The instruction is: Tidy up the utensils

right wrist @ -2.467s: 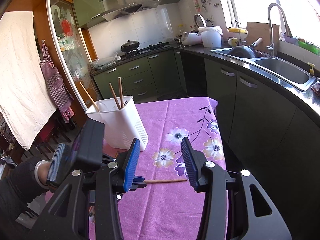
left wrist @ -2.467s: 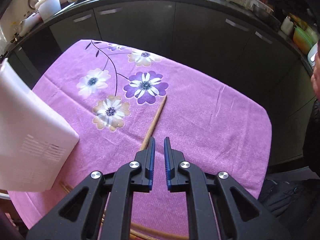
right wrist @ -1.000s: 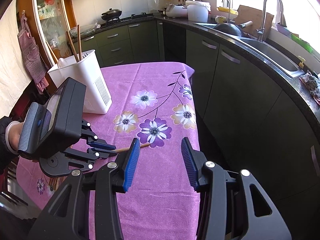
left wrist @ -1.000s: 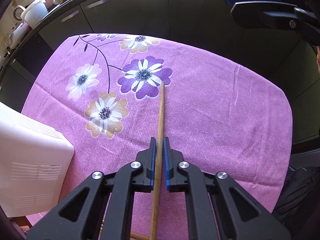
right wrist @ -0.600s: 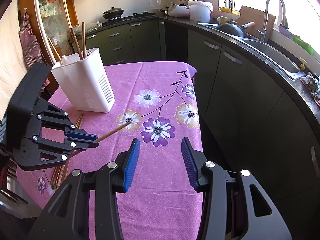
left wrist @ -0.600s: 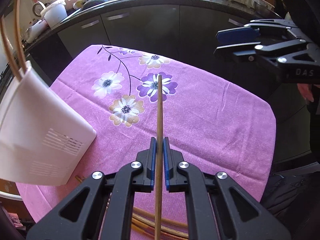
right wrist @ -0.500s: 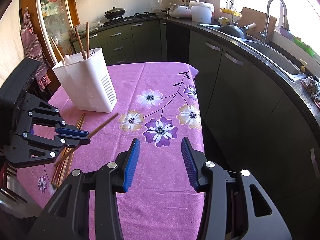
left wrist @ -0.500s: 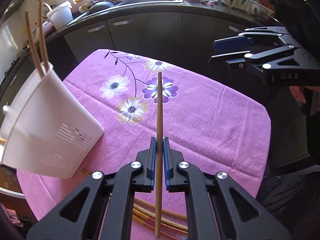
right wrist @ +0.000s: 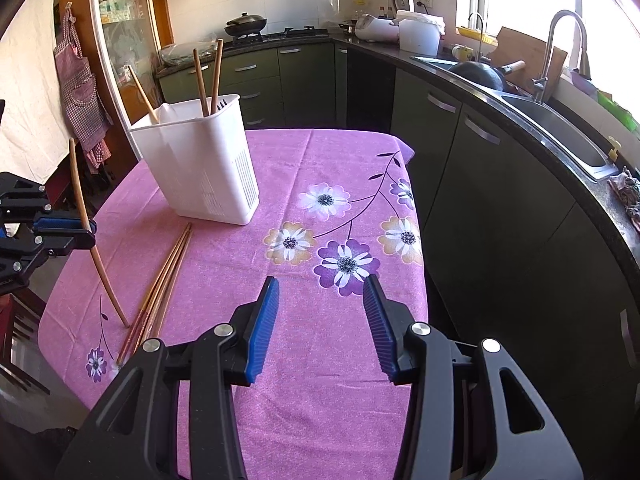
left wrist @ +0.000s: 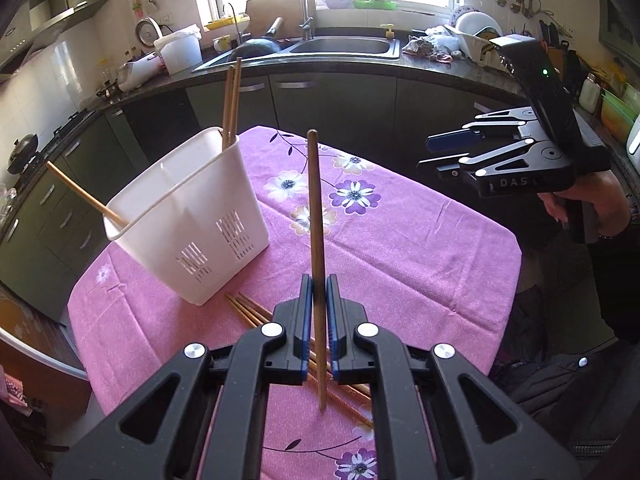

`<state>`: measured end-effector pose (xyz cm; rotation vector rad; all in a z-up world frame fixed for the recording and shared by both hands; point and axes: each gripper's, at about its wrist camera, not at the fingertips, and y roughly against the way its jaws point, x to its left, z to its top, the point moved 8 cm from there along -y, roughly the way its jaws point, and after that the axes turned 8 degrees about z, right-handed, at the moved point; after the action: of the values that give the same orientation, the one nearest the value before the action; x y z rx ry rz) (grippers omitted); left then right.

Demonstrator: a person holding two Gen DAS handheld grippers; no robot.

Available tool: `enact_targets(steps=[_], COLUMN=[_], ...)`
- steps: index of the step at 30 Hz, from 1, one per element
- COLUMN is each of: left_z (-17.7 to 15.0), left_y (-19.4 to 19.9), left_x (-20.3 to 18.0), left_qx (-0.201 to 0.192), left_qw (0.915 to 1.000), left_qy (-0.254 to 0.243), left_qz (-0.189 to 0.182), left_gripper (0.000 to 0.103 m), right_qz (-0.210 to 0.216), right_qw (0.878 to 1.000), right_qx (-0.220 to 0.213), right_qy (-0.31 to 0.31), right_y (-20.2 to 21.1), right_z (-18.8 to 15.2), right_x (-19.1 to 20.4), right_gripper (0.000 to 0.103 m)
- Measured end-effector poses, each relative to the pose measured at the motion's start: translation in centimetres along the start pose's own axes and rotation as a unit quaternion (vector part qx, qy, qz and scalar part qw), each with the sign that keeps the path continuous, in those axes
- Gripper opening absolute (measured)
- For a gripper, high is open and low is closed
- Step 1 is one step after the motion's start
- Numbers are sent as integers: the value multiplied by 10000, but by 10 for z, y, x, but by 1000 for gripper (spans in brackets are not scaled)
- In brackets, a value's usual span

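Note:
My left gripper is shut on a wooden chopstick and holds it near upright above the purple tablecloth. In the right wrist view the same chopstick stands steeply at the far left, gripped by the left gripper. A white plastic utensil holder stands on the cloth with three chopsticks in it. Several more chopsticks lie on the cloth beside it. My right gripper hovers open over the flowered part, nothing between its fingers.
Dark green cabinets and a black counter with a sink curve round the table's far side. A white bucket and a wok sit on the counter. A person's hand holds the right gripper at the table's right edge.
My left gripper closed on the chopstick on the cloth, then lifted it and swung it up to near vertical; the holder has come into fuller view. The right gripper barely moved.

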<state>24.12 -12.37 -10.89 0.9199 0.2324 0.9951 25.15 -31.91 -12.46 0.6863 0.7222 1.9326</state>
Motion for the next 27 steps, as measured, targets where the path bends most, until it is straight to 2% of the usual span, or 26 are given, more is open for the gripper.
enact_targets(steps=[6, 14, 20, 22, 24, 27], left_z=[-8, 3, 7, 9, 12, 16], left_y=[10, 25, 10, -5, -24, -58], left_x=[11, 20, 16, 8, 0, -22], left_qx=[-58, -131, 286, 496, 650, 910], left_qw=[9999, 9992, 9985, 9975, 9960, 9926], left_qy=[149, 372, 367, 291, 318, 231], left_qz=[38, -36, -303, -409, -530, -764], left_gripper=[7, 7, 7, 10, 26, 29], right_qz=[29, 27, 79, 88, 102, 84], right_qw=[10000, 10000, 9999, 9999, 9998, 9998], right_qx=[19, 44, 96, 92, 71, 76], right_qy=[44, -38, -92, -106, -128, -180], right_y=[-1, -2, -8, -7, -6, -4], right_z=[-1, -5, -10, -10, -11, -14], right_x=[4, -4, -8, -9, -11, -16], right_gripper=[44, 44, 44, 44, 44, 44])
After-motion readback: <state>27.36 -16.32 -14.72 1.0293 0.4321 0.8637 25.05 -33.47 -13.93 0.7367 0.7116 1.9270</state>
